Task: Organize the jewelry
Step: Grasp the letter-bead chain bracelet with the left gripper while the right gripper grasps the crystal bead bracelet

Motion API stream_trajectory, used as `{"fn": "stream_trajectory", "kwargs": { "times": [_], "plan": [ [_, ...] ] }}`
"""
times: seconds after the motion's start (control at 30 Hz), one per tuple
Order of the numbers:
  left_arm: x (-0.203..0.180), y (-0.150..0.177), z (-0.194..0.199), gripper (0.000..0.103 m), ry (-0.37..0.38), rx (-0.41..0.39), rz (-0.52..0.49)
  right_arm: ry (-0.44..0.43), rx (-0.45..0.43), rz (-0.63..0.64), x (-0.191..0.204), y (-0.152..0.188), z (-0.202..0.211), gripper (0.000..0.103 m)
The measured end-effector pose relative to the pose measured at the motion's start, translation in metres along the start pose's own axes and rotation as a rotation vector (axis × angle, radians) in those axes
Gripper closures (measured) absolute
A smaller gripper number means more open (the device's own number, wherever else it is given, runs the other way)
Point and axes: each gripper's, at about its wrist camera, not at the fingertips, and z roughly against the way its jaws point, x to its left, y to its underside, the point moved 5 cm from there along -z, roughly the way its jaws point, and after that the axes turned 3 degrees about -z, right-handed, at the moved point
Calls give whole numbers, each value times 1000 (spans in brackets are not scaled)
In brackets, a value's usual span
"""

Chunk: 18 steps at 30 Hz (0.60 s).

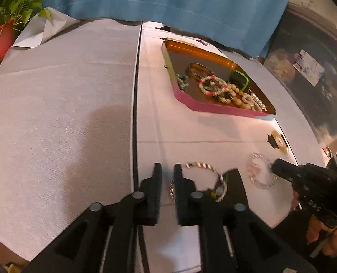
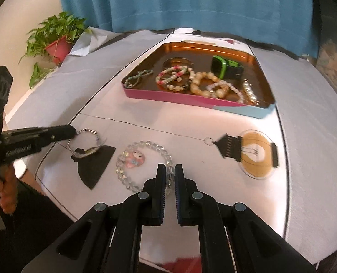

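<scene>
A pink and blue tin tray [image 2: 168, 96] holds several bracelets, also in the left wrist view [image 1: 214, 110]. A clear bead bracelet with a pink charm [image 2: 135, 159] lies on the table. My right gripper [image 2: 170, 170] is shut on its beads at the near right side. A silver chain bracelet [image 1: 200, 166] with a black tag [image 2: 95, 162] lies left of it. My left gripper [image 1: 167, 170] is slightly open beside the chain's left end, touching nothing that I can see; from the right wrist view [image 2: 70, 132] its tip sits at the chain's far left.
A round clear disc with black clips [image 2: 257, 153] lies on the table to the right. A potted plant [image 2: 57, 43] stands at the far left. A blue curtain [image 2: 179, 2] hangs behind the table. White cloth [image 1: 54, 104] covers the left part.
</scene>
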Motion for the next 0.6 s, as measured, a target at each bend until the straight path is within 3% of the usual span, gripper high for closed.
{"fn": "stream_trajectory", "kwargs": {
  "times": [0.07, 0.2, 0.27, 0.33, 0.4, 0.47, 0.6],
  "plan": [
    [-3, -3, -2, 80, -1, 5, -28, 1, -10, 1, -1, -2, 1, 94],
    [-25, 4, -5, 46, -66, 34, -208, -11, -23, 34, 2, -8, 1, 94],
    [-27, 10, -4, 46, -112, 33, -261, -24, -20, 54, 4, -8, 0, 94],
    [-27, 14, -2, 50, -125, 27, -260, -34, -12, 66, 5, -6, -3, 93],
    [-21, 12, 0, 78, -144, 18, -238, -23, -8, 108, 8, -4, -9, 93],
    [-16, 9, -1, 93, -154, 12, -220, 16, -17, 190, 15, -3, -12, 88],
    [-14, 4, -4, 102, -148, 14, -194, -4, 4, 166, 10, -9, -17, 89]
  ]
}}
